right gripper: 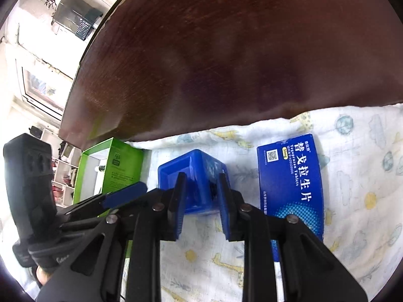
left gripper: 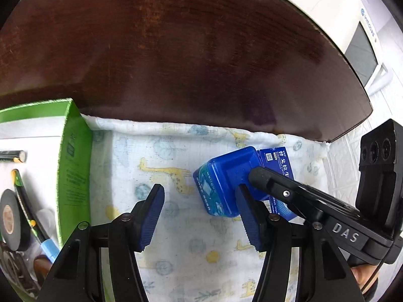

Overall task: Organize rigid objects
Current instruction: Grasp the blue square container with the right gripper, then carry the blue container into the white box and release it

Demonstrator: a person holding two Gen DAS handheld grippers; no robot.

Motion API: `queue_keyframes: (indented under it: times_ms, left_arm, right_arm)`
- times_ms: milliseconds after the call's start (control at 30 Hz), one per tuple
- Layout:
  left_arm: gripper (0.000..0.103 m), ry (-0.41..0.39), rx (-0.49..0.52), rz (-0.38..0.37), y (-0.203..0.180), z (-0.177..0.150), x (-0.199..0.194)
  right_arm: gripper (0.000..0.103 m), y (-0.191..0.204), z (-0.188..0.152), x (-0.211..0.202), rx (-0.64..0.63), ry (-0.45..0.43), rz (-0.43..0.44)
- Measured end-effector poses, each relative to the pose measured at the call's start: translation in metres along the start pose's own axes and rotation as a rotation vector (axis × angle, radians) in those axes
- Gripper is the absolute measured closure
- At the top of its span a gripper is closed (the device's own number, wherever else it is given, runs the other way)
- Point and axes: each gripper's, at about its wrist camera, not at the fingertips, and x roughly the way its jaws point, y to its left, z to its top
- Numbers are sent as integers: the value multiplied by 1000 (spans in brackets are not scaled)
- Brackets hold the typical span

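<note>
A small blue plastic box point(right gripper: 199, 166) sits tilted, low over a giraffe-print cloth point(right gripper: 352, 176), and my right gripper point(right gripper: 201, 201) is shut on it, the pads on either side of its near part. In the left wrist view the same blue plastic box point(left gripper: 221, 181) has the right gripper point(left gripper: 254, 178) reaching onto it from the right. My left gripper point(left gripper: 200, 217) hovers open just left of the box, with only cloth between its fingers. A flat blue medicine carton point(right gripper: 289, 176) lies on the cloth to the right. An open green box point(left gripper: 73, 163) stands at the left.
The green box holds a black tape roll point(left gripper: 10, 219), a battery point(left gripper: 15, 156) and a pen point(left gripper: 25, 201). The cloth point(left gripper: 176, 251) lies on a dark wooden table point(left gripper: 176, 50). A white appliance point(left gripper: 327, 12) stands beyond the table's far edge.
</note>
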Motion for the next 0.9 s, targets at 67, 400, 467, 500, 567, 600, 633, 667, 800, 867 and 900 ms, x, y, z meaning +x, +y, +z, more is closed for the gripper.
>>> queue_keyframes:
  times_ms: [67, 400, 467, 500, 567, 600, 633, 667, 800, 867, 900]
  left_arm:
    - [64, 4, 5, -54, -1, 0, 0]
    - [81, 13, 113, -46, -15, -13, -19]
    - [81, -4, 131, -48, -16, -15, -25]
    - [81, -15, 138, -51, -17, -16, -30]
    - [81, -34, 151, -54, -19, -17, -38]
    - [81, -45, 157, -54, -19, -18, -44]
    - [81, -55, 162, -52, -19, -18, -49]
    - [81, -64, 166, -50, -19, -19, -53]
    - [81, -108, 173, -39, -14, -22, -74]
    - [81, -132, 174, -28, -10, -23, -84]
    - [81, -143, 169, -22, -6, -23, -89]
  right_arm:
    - [81, -1, -1, 0, 15, 10, 14]
    - [86, 14, -21, -6, 13, 6, -11]
    - [86, 18, -24, -10, 6, -8, -7]
    - [86, 21, -25, -13, -1, -19, -9]
    - [86, 28, -27, -21, -15, -43, -11]
    - [86, 32, -27, -25, -24, -55, -11]
    - [86, 35, -27, -26, -27, -61, -9]
    - [86, 39, -27, -29, -32, -67, -6]
    - [86, 57, -29, -36, -60, -82, 11]
    - [86, 67, -31, -37, -77, -84, 22]
    - [86, 73, -32, -37, -85, -83, 29]
